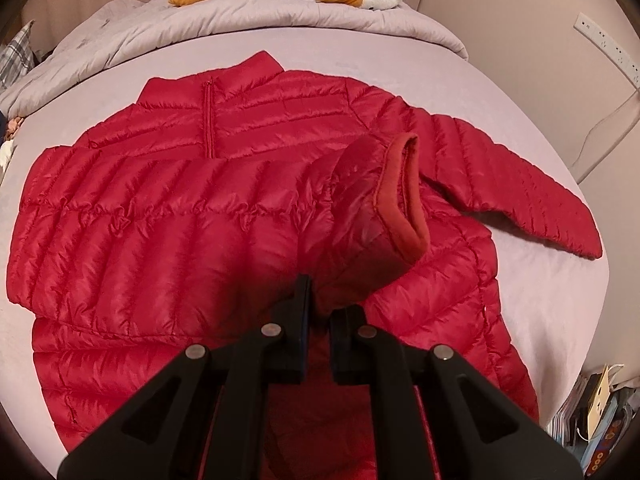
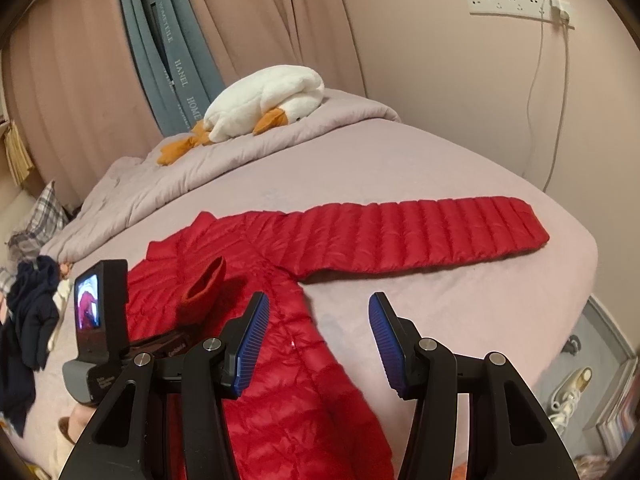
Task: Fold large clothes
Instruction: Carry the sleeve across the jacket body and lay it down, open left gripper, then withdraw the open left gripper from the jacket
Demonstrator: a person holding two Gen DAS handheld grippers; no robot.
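A: Where does the garment lie?

B: The big red quilted puffer jacket (image 1: pixel 168 216) is spread front-up across the bed with the pale lilac sheet (image 1: pixel 532 280), collar toward the bunched grey-lilac duvet (image 1: pixel 248 28). One sleeve is folded over the chest; the other long ribbed red sleeve (image 2: pixel 420 228) stretches out flat toward the wall

A: How will it handle?

B: Light, puffy and soft, I'd judge, with a shiny shell that looks slippery. It will likely spring back from a crease, so pinch a seam or hem, not a fat baffle

A: And the folded sleeve?

B: Its darker red knit cuff (image 1: pixel 408 196) stands open over the body, a firmer, less slick spot to hold

A: The fingers?

B: The left gripper (image 1: pixel 318 328) has its fingers nipped nearly together on a fold of red fabric near that sleeve. The right gripper (image 2: pixel 316 340) hovers about half open, blue ribbed pads (image 2: pixel 252 340) bare, gripping nothing, above the jacket's side edge
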